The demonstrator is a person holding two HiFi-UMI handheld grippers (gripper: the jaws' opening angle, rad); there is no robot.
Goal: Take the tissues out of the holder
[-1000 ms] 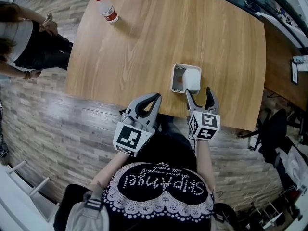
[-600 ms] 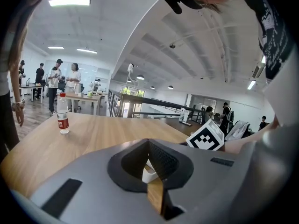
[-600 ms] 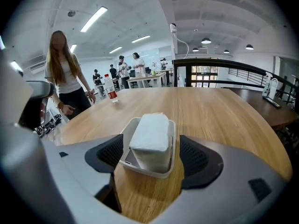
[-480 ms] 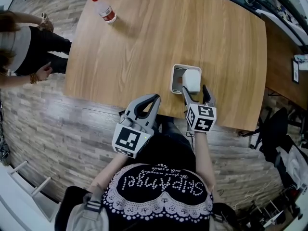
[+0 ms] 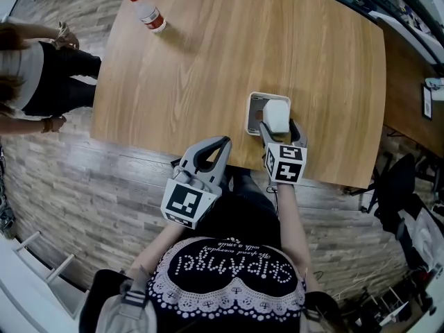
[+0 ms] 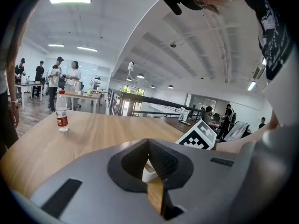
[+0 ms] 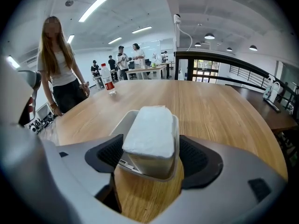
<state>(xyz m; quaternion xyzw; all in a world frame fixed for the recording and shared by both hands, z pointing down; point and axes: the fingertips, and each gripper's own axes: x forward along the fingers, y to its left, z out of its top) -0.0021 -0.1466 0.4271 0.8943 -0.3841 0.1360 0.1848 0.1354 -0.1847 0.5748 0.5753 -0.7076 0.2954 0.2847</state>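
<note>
A white holder (image 5: 255,107) stands on the wooden table (image 5: 208,61) near its front edge, with a white tissue pack (image 5: 275,114) standing in it. My right gripper (image 5: 279,128) is open, one jaw on each side of the pack's near end. In the right gripper view the tissue pack (image 7: 152,134) fills the gap between the dark pads (image 7: 108,155), and the holder (image 7: 120,125) wraps its lower part. My left gripper (image 5: 222,141) is shut and holds nothing. It hangs off the table's front edge, left of the holder.
A plastic water bottle (image 5: 146,11) with a red cap stands at the table's far left corner. A person (image 5: 28,61) stands by the table's left side. A second table (image 5: 409,89) lies to the right. Chairs (image 5: 395,186) stand at the lower right.
My right gripper has moved forward over the table edge, so its jaws now flank the tissue pack. The left gripper has barely moved. The person at left shifted an arm.
</note>
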